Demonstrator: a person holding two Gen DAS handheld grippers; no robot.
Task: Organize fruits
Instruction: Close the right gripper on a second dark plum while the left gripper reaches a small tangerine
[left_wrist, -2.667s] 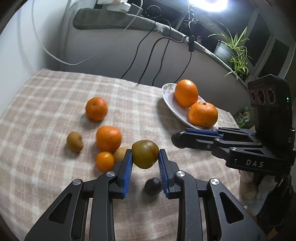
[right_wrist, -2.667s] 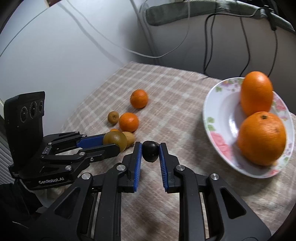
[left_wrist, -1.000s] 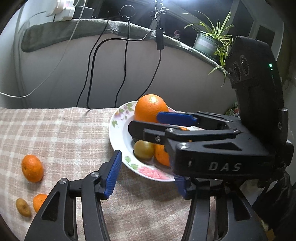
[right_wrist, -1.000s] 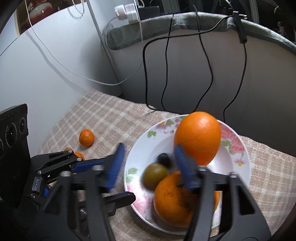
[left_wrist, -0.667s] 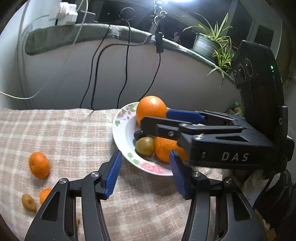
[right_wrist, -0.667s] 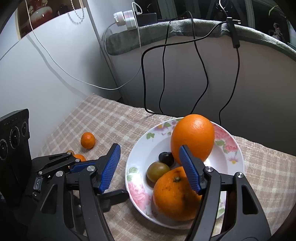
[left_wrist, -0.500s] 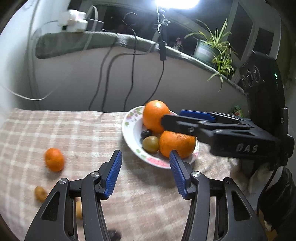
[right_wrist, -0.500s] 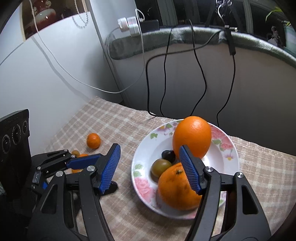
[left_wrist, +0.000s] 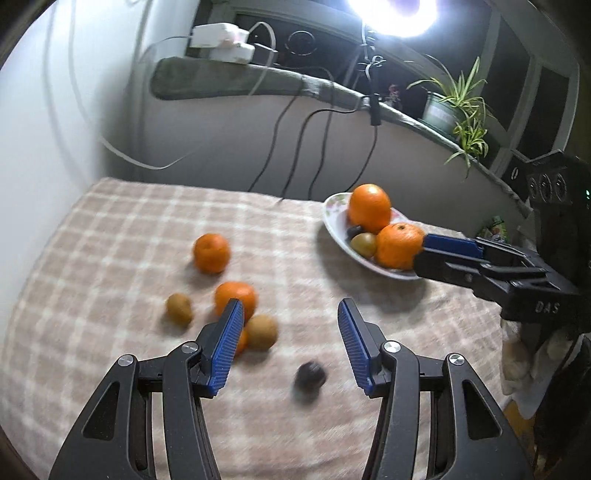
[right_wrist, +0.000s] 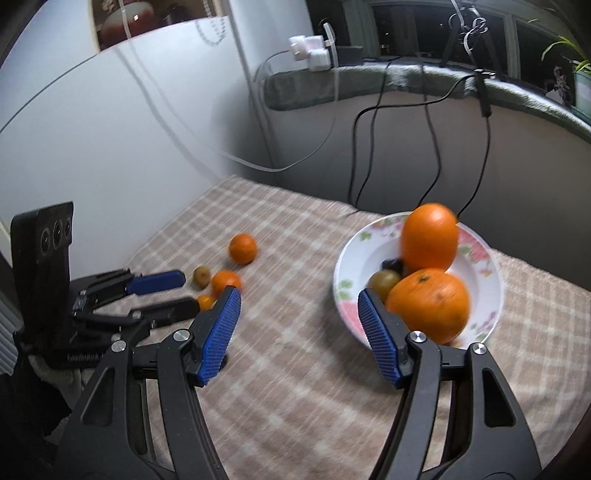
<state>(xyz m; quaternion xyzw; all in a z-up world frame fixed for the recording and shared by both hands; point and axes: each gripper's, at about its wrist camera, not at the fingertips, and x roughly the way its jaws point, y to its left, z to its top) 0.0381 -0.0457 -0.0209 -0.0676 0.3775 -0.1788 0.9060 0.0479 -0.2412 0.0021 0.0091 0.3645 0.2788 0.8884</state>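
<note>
While both jaws gape empty, left gripper (left_wrist: 290, 341) hovers over a dark plum (left_wrist: 309, 374); right gripper (right_wrist: 297, 336) faces the floral plate (right_wrist: 345, 273) at two o'clock.

A matt woven checked cloth (left_wrist: 122, 236) covers the table. The floral plate (right_wrist: 345, 275) looks glossy, like glazed ceramic. Gripper fingers are matt black plastic with ribbed blue pads (right_wrist: 221, 334).
</note>
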